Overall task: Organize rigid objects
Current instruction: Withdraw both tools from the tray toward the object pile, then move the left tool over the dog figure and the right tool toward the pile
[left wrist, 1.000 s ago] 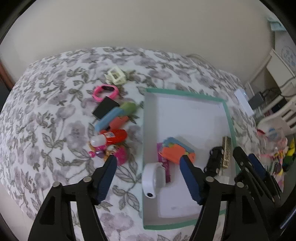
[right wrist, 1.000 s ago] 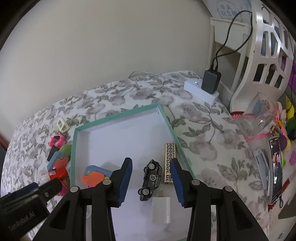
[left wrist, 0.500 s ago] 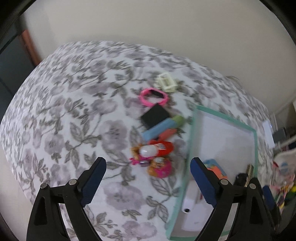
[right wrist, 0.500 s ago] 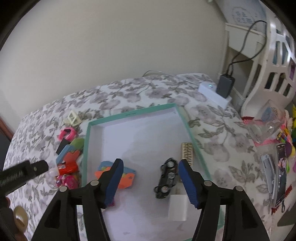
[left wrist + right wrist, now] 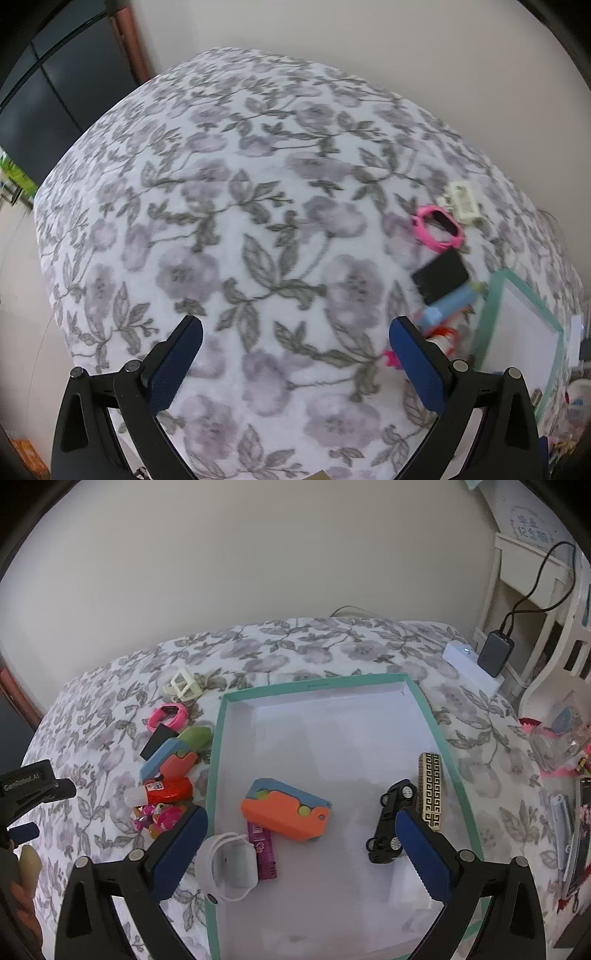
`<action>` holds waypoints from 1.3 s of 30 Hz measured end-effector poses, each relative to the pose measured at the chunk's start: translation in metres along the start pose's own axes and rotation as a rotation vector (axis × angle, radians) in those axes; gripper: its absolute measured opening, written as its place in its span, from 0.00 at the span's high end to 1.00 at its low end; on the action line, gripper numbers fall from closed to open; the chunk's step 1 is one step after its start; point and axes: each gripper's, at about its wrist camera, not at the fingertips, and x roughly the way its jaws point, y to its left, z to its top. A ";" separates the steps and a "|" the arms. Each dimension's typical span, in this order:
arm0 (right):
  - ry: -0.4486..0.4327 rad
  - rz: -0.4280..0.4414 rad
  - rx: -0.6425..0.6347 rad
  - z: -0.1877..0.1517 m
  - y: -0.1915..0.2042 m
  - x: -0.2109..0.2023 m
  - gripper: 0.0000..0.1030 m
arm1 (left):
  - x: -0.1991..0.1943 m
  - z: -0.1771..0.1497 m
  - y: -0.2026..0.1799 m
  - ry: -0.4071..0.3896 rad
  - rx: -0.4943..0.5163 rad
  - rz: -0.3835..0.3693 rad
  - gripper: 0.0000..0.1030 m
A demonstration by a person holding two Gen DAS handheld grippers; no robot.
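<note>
A teal-rimmed white tray [image 5: 436,734] lies on the floral bedspread. In it are an orange and blue toy [image 5: 286,812], a black toy car [image 5: 391,823], a gold patterned bar [image 5: 430,790], a white watch [image 5: 229,866] and a purple ruler [image 5: 264,849]. My right gripper [image 5: 299,843] is open and empty above the tray's near half. Left of the tray lie a pink watch [image 5: 168,716], a black card [image 5: 157,740], a blue and orange toy [image 5: 170,760], a red bottle [image 5: 166,790] and a cream frame [image 5: 183,685]. My left gripper [image 5: 291,356] is open and empty over bare bedspread, left of this pile [image 5: 439,280].
A white power strip with a black charger [image 5: 491,655] sits at the bed's far right corner. Clutter and a clear bag [image 5: 561,731] lie to the right of the tray. A dark door [image 5: 48,92] is at the far left.
My left gripper has swung left, away from the tray, to bare bedspread. My right gripper has pulled back and opened wider over the tray.
</note>
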 end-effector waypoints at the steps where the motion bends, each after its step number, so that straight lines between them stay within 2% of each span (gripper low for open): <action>1: 0.001 0.002 -0.003 0.000 0.002 0.001 0.00 | 0.002 0.001 0.005 0.002 -0.013 0.006 0.02; 5: 0.003 0.002 -0.021 -0.001 0.008 0.002 0.00 | 0.003 0.004 0.012 -0.004 -0.038 0.003 0.02; 15: 0.011 -0.007 -0.059 -0.001 0.020 0.005 0.00 | 0.003 0.007 0.006 -0.037 -0.009 -0.016 0.02; 20: 0.016 0.006 -0.067 0.001 0.027 0.007 0.00 | 0.009 0.008 0.005 -0.014 0.002 -0.039 0.02; 32: 0.044 0.104 -0.077 0.011 0.063 0.020 0.00 | 0.037 0.010 0.001 0.077 0.023 -0.069 0.02; 34: 0.046 0.104 -0.083 0.012 0.066 0.022 0.01 | 0.039 0.011 0.000 0.085 0.024 -0.086 0.02; 39: 0.058 0.115 -0.115 0.013 0.079 0.027 0.15 | 0.044 0.013 0.000 0.112 0.008 -0.093 0.02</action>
